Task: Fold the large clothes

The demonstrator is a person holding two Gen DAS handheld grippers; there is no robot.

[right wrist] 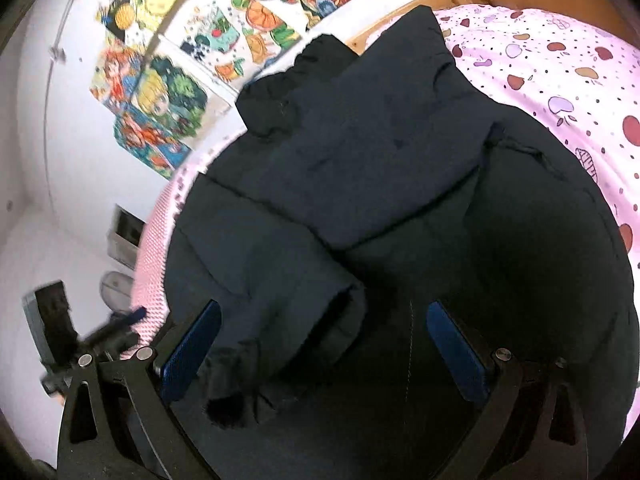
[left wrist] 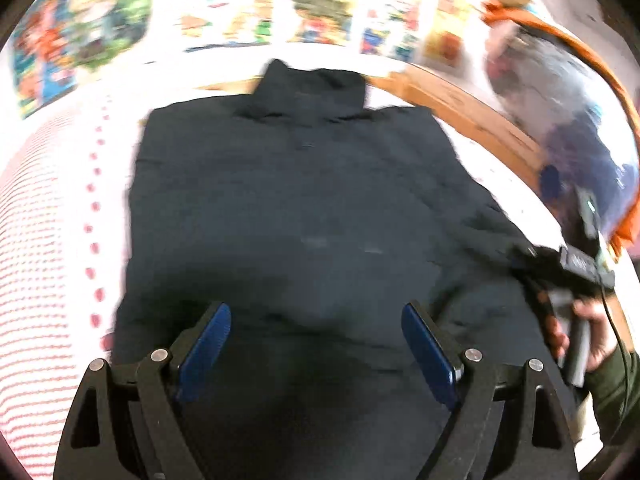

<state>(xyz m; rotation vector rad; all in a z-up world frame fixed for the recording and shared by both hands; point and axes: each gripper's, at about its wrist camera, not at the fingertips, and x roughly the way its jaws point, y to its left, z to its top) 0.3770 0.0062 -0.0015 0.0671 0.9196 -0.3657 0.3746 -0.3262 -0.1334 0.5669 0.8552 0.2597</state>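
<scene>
A large dark navy padded jacket (left wrist: 296, 200) lies flat on a pink bed, collar at the far end. My left gripper (left wrist: 316, 320) is open above the jacket's near hem, holding nothing. In the right wrist view the jacket (right wrist: 380, 160) has one sleeve (right wrist: 288, 292) folded across its body, the cuff lying near the camera. My right gripper (right wrist: 324, 328) is open, its jaws standing either side of that cuff without closing on it. The right gripper also shows in the left wrist view (left wrist: 568, 268), held in a hand at the jacket's right edge.
The bed sheet (right wrist: 560, 80) is pink with apple prints; a striped part (left wrist: 48, 216) lies left of the jacket. A wooden bed frame (left wrist: 472, 108) runs behind. Colourful posters (right wrist: 160, 92) cover the white wall. An orange-edged bundle (left wrist: 560, 112) sits at right.
</scene>
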